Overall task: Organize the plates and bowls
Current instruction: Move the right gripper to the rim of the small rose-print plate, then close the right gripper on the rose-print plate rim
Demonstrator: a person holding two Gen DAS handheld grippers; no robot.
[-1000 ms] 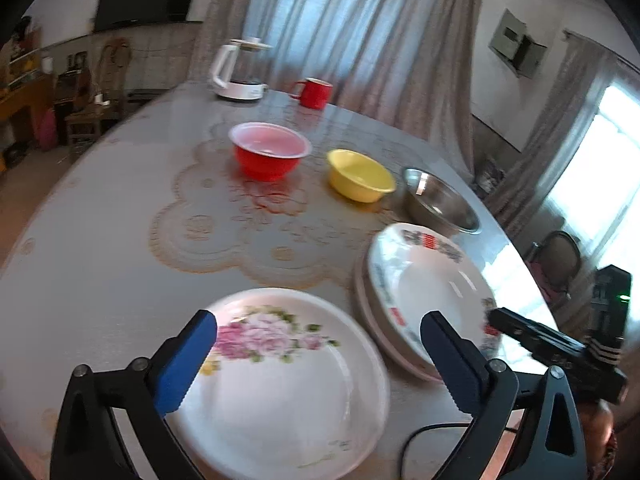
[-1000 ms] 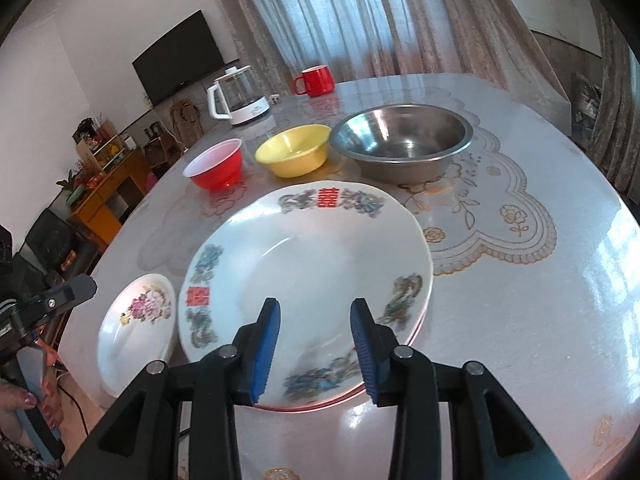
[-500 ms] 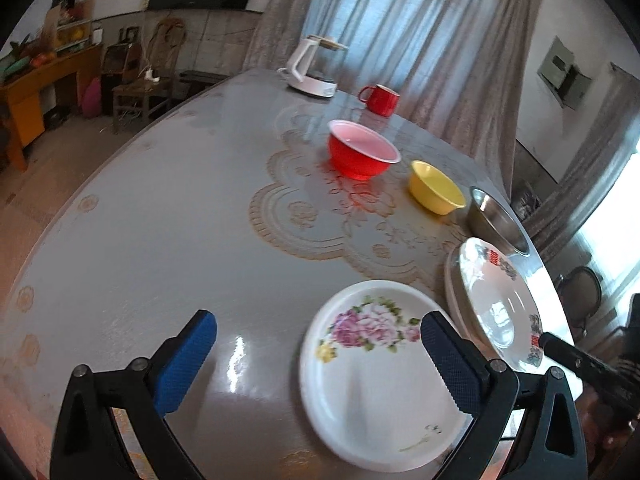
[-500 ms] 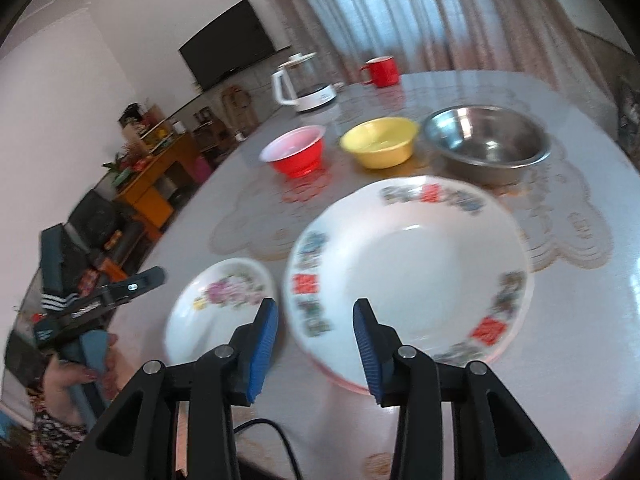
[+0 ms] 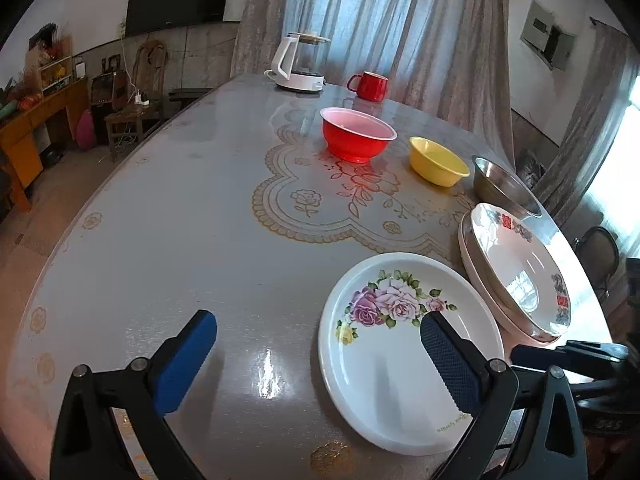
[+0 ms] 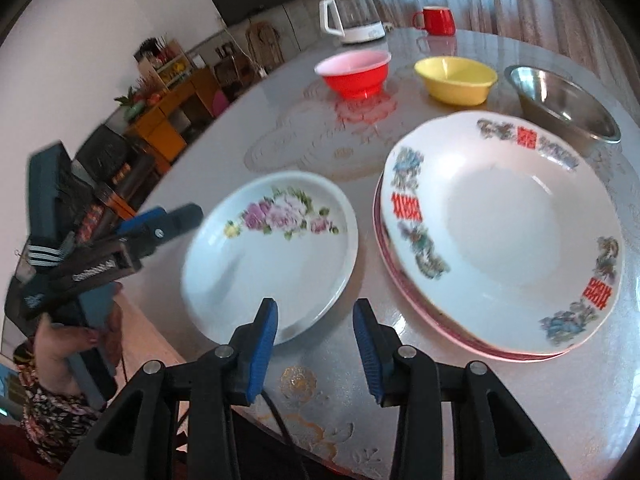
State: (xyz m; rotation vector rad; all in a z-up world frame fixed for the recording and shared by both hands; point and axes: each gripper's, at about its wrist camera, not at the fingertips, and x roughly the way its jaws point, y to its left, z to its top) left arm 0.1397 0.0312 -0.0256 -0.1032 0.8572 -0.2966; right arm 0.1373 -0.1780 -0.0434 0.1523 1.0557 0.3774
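Hovering empty, your right claw (image 6: 314, 344) stands part open at the table (image 6: 520, 400) edge, rose plate (image 6: 276, 248) just ahead-left. Your left claw (image 5: 316, 356) gapes wide, one finger over it. Beyond: stacked plates (image 6: 500, 240), then bowls (image 6: 354, 72).

Tabletop (image 5: 180, 208) glossy, smooth; floral plate (image 5: 400, 360) glazed ceramic, shiny; steel bowl (image 6: 560, 100) brushed metal; tongs' pads (image 6: 260, 344) ribbed blue rubber.

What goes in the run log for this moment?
left gripper: open, empty | right gripper: open, empty, near flower plate | patterned plate: stacked | bowls: unstacked
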